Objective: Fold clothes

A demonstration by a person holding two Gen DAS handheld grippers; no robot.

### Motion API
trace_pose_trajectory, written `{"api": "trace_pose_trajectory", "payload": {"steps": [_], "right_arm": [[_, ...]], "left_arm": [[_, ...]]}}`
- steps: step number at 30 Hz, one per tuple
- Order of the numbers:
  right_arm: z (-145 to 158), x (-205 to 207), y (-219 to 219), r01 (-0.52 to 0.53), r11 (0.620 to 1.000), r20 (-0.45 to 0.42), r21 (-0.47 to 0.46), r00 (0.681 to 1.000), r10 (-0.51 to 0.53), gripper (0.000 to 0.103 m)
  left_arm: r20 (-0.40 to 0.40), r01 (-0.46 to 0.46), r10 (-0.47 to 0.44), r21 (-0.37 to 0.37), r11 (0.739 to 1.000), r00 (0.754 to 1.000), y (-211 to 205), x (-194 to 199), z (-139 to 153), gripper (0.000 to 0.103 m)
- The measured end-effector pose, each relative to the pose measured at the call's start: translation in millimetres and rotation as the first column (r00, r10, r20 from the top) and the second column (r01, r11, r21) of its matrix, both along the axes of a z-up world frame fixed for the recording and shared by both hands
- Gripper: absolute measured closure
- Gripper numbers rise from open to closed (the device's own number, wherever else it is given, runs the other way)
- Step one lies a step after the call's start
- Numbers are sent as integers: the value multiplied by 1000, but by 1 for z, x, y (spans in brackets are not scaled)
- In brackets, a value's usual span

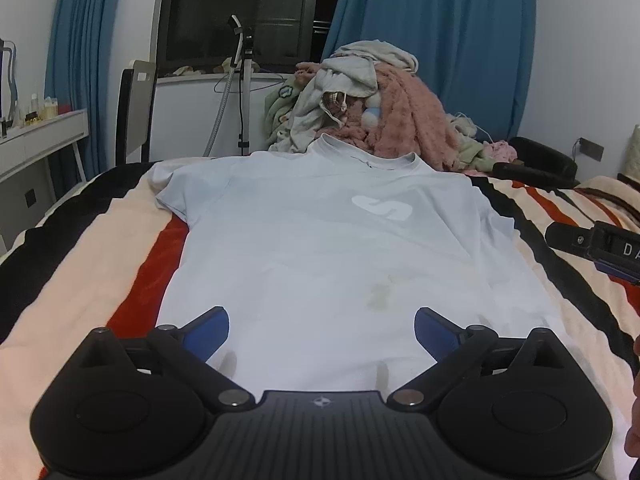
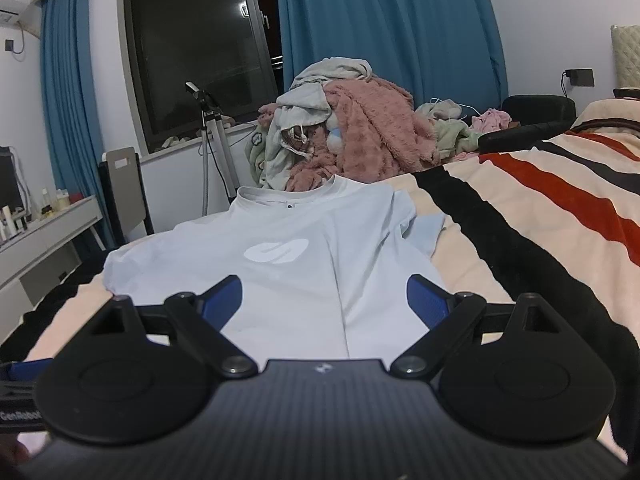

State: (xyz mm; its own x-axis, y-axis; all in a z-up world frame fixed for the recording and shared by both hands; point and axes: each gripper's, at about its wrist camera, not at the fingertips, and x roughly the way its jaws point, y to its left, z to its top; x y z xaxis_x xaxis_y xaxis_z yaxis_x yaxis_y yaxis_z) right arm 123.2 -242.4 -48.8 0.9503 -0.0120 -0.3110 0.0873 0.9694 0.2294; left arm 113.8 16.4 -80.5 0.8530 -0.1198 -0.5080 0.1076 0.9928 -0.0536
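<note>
T-shirt (image 1: pixel 320 248) flat on striped blanket (image 1: pixel 80 260); both grippers' jaws apart, holding nothing

A pale blue T-shirt (image 1: pixel 320 240) with a white chest logo (image 1: pixel 382 211) lies on a blanket (image 2: pixel 540 216) striped cream, black and red, with a fluffy pink garment (image 2: pixel 376 128) beyond it and teal curtains (image 2: pixel 392 24) farthest back.

I see a dark window (image 1: pixel 240 12) at the upper centre, flanked by blue curtains (image 1: pixel 436 40) against white walls. At the left edge stands a white desk (image 1: pixel 44 136) with a chair (image 1: pixel 136 112) beside it; a striped bed (image 1: pixel 560 216) fills the lower frame.
</note>
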Motion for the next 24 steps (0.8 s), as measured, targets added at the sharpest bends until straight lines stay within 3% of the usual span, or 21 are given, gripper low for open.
{"api": "trace_pose_trajectory", "payload": {"steps": [16,19,24], "right_arm": [[0,-1,-7,2,1000,-10,29,1000,-1,13],[-1,0,-10,4,999,-22,45,1000,-3,26],[-3,3,-15,14,997,-43,80,999,-11,27]], "left_arm": [[14,-38,38,-9,999,999,11,-5,2,3],[14,-38,38,-9,999,999,12,-5,2,3],[12,-37,37,-9,999,999,14,-6,1,3]]}}
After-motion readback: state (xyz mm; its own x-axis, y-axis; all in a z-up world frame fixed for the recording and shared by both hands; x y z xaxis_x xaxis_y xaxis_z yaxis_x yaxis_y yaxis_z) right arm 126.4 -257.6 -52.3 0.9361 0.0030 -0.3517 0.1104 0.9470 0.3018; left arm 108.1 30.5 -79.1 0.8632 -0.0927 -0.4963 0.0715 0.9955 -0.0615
